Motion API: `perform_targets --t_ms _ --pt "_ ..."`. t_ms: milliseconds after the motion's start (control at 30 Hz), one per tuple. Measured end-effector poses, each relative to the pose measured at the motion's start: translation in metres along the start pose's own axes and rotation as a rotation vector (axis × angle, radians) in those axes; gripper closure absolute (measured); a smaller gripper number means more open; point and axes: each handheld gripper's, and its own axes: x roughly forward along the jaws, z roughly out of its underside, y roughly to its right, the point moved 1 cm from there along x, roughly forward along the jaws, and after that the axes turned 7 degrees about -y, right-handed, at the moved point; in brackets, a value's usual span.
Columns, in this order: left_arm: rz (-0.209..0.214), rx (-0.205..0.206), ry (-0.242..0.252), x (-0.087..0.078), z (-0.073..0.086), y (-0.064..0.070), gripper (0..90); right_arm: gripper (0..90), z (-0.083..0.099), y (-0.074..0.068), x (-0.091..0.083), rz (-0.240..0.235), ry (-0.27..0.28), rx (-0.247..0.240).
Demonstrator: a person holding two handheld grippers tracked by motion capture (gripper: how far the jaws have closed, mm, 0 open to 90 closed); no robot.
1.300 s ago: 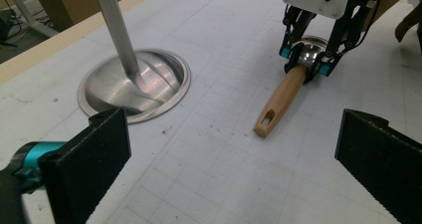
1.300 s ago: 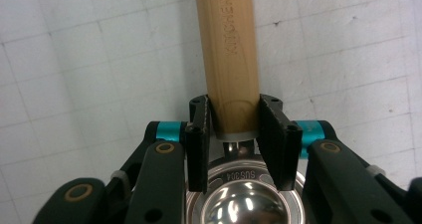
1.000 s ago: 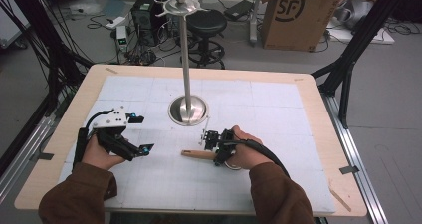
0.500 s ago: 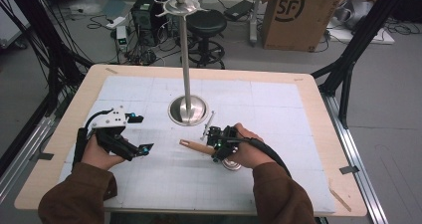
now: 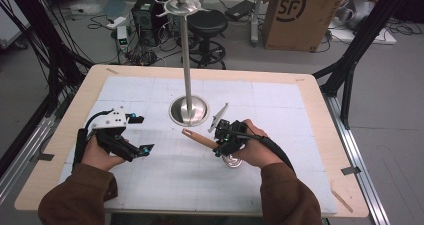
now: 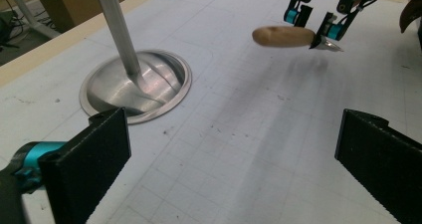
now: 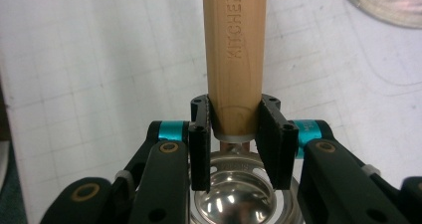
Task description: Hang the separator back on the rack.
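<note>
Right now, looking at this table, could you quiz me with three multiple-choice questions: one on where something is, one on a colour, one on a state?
1. Where is the metal stand's round base?
A. off the table
B. on the table beyond the two grippers
C. under the left hand

2. What colour is the handle of the ladle?
A. light wood
B. red
C. black

3. How is the left gripper?
A. shut on the ladle
B. shut on the stand
C. open, holding nothing

Answers:
1 B, the base sits mid-table, past both hands.
2 A, the right gripper view shows tan wood stamped KITCHEN.
3 C, the left gripper view shows its jaws wide apart over bare mat, while the right gripper clamps the handle.
</note>
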Motion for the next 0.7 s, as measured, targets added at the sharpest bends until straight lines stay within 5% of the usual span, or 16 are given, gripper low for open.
perform_targets --t_ms 700 --pt "0.001 0.005 0.010 -0.002 0.000 0.000 1.6 69.0 0.011 0.012 -0.059 0.043 0.282 0.063"
